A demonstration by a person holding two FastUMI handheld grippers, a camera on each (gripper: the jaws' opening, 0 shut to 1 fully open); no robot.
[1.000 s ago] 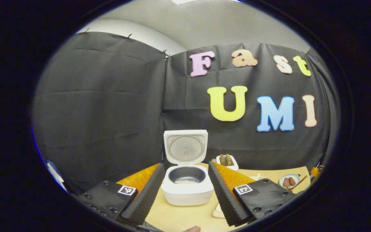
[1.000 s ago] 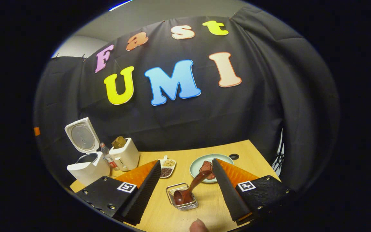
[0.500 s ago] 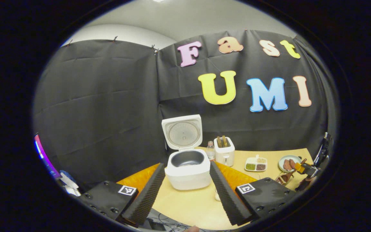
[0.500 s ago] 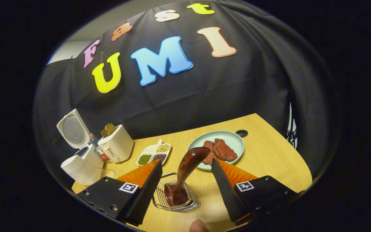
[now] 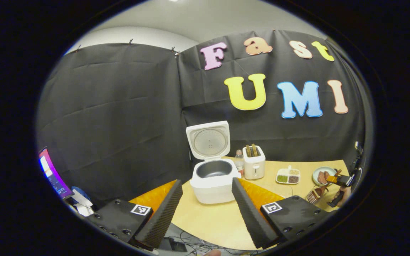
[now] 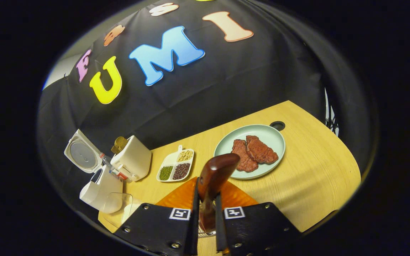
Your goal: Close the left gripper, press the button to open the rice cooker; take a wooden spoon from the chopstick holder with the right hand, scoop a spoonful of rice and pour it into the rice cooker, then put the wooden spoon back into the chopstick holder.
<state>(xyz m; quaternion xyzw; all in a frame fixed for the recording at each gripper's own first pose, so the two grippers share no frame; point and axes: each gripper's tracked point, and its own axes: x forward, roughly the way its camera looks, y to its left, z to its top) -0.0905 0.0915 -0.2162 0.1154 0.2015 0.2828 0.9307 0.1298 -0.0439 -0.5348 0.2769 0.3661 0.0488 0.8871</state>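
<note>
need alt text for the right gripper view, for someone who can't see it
The right tongs are shut on the wooden spoon handle, above a wire chopstick holder. Beyond, on the wooden table, sit a plate of meat, a divided dish of beans, a toaster and the open rice cooker.

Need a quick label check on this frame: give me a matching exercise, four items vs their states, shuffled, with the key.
Items:
1. rice cooker
2. wooden spoon
3. left tongs
4. plate

States:
A. holds two pieces of meat
B. lid up, pot exposed
C. open, nothing between the fingers
D. clamped in the right tongs

Pairs: 1-B, 2-D, 3-C, 4-A
</note>
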